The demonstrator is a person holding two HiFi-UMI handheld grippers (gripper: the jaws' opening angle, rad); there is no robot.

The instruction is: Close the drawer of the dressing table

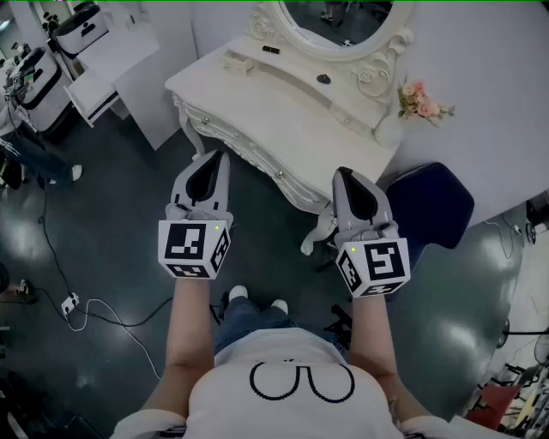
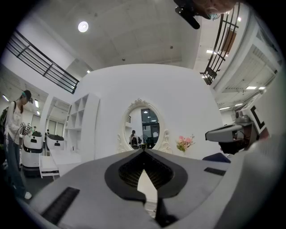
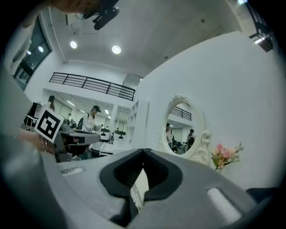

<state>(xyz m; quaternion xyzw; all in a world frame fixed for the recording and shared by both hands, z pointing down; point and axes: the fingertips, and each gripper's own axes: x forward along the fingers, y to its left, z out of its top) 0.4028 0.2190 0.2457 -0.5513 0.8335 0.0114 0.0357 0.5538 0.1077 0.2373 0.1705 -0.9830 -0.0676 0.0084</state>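
Observation:
The white carved dressing table stands ahead of me, with an oval mirror at its back. Small knobs dot its curved front, and from above I see no drawer standing out of it. My left gripper is held level just short of the table's front, jaws shut with nothing between them. My right gripper hangs beside the front's right end, also shut and empty. In the left gripper view the closed tips point at the mirror. The right gripper view shows its shut tips left of the mirror.
Pink flowers stand at the table's right end. A dark blue stool sits right of the right gripper. White cabinets and machines stand at the left. Cables and a power strip lie on the dark floor. A person stands far left.

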